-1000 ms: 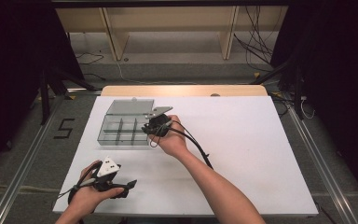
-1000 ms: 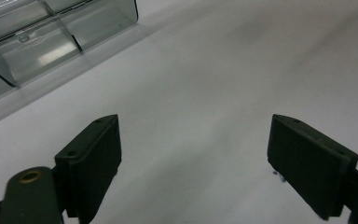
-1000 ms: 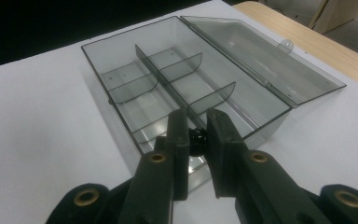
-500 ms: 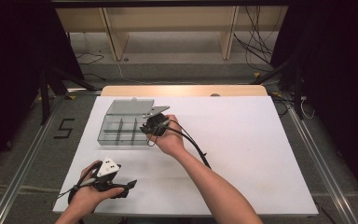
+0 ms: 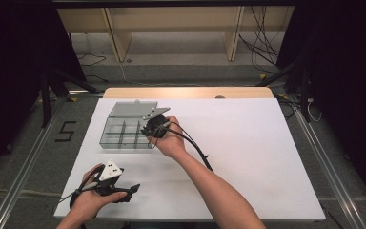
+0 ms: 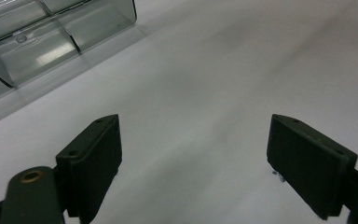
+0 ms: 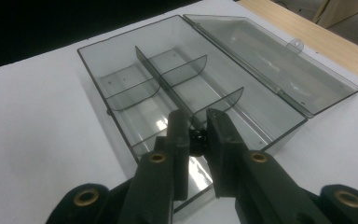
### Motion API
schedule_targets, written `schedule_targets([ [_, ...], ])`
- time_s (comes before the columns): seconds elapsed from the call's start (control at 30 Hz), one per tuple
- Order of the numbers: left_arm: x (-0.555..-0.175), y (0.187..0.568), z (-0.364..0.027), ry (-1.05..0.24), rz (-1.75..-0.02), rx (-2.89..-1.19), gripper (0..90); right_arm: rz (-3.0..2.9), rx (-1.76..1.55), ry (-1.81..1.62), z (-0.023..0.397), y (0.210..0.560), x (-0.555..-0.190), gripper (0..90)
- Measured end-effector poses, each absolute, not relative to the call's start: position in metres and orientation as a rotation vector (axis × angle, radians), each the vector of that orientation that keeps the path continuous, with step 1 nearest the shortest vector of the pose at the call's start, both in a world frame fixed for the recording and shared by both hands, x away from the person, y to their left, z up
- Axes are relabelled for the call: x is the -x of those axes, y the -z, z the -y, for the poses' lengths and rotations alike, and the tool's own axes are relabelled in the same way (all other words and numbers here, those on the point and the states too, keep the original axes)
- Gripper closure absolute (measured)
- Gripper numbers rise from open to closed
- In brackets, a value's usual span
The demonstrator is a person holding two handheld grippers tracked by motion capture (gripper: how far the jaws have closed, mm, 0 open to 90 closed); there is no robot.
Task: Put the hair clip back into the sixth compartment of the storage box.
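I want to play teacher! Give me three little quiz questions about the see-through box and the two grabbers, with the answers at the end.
1. True or false: the lid of the clear box is open.
2. Which gripper hangs over the box? A) left B) right
3. Fill in: the left gripper has its jaws wide ____ over the white table.

Key
1. True; the lid lies folded back.
2. B; the right gripper pinches a small dark thing above a compartment.
3. Open.

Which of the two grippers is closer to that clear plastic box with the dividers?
The right gripper: it hangs over the clear box's near end. The left gripper sits apart, at the table's near edge.
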State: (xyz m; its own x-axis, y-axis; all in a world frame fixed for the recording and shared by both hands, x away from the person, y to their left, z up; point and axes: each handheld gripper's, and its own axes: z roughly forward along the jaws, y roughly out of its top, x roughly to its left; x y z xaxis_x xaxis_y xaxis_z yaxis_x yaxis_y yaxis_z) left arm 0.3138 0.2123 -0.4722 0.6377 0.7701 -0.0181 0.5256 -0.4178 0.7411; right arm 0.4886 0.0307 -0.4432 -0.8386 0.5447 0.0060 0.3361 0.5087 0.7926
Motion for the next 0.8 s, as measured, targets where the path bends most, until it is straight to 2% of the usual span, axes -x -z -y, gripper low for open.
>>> schedule_targets([
  [0.8,-0.314,0.472,-0.212,-0.419,-1.003,-2.120,17.6,-2.553,-0.750,-1.188,-0.046,0.447,-0.493,80.4],
])
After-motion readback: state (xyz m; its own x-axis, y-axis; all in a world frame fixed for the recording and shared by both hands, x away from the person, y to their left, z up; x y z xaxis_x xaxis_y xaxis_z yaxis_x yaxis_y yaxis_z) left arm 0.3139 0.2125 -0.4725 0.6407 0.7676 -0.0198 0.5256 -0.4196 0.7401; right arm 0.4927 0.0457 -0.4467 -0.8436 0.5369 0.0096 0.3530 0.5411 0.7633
